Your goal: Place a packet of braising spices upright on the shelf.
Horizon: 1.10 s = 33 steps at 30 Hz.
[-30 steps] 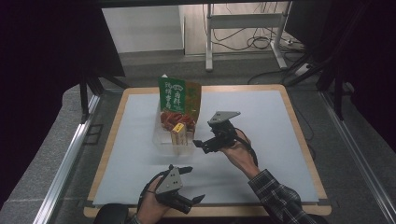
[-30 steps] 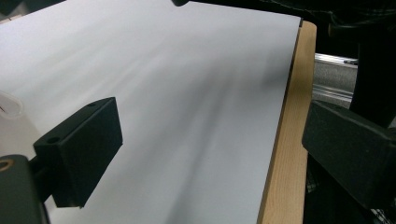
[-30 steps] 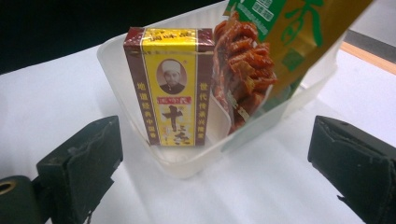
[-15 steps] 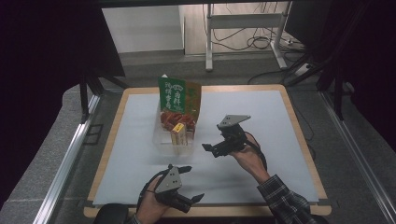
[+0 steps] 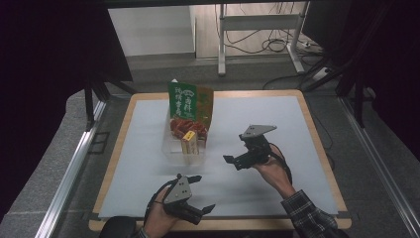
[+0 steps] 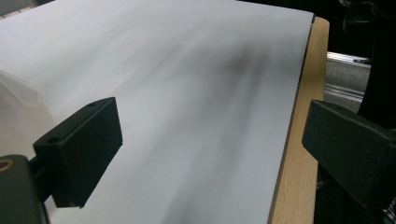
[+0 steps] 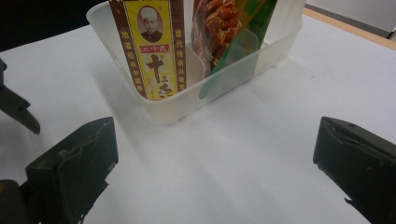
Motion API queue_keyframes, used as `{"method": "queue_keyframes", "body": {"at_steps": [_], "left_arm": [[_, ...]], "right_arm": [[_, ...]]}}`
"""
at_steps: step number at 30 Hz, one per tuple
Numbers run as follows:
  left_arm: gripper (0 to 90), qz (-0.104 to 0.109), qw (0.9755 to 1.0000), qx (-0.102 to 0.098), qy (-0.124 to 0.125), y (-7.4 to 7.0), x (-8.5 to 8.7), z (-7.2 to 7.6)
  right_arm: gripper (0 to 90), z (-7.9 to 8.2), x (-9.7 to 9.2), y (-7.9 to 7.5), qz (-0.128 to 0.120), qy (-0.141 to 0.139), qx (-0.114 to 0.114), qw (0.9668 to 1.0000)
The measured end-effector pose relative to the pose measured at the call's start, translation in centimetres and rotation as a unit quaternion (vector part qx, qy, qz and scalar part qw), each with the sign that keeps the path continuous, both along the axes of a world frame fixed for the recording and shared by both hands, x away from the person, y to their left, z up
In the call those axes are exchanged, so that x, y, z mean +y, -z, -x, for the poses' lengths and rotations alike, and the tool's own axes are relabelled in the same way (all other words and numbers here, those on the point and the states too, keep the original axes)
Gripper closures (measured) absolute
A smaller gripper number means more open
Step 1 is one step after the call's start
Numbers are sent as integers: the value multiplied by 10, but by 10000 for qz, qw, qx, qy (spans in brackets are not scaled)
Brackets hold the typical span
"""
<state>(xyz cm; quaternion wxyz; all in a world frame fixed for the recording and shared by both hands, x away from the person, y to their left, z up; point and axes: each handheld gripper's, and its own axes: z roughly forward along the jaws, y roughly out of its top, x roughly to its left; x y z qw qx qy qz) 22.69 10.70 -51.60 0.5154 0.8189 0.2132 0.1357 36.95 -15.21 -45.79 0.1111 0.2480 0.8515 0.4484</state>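
Right gripper [image 5: 232,159] jaws spread wide, nothing in them, hovering just right of clear plastic bin [image 5: 174,151], apart from it. Left gripper [image 5: 198,193] also wide open and empty, down near front edge of white mat [image 5: 277,124], well apart from bin. Bin holds yellow box [image 7: 152,46] upright at near end, red snack bag [image 7: 219,23] and green packet [image 5: 182,100] behind it.

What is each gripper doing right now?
Left gripper: open, empty.
Right gripper: open, empty, facing the tub.
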Motion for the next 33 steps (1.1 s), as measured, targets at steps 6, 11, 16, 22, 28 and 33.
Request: {"method": "queue_keyframes", "body": {"at_steps": [6,11,16,22,28,33], "left_arm": [[42,-7,10000,19,-40,0,1,-1],[41,-38,10000,22,-61,0,2,-2],[41,-2,9999,17,-122,0,5,-3],[40,9,9999,25,-160,-1,7,-3],[40,0,9998,30,-182,0,7,-3],[40,-4,9998,41,-186,0,7,-4]], "right_arm": [[0,5,-10,1,20,29,5,10000],[0,12,-19,-1,-26,78,-29,10000],[0,19,-27,-3,-7,116,-101,9999],[0,28,-41,-2,-41,203,-117,9997],[0,37,-56,1,16,344,-129,9993],[0,45,-71,3,-14,434,-165,9989]]}}
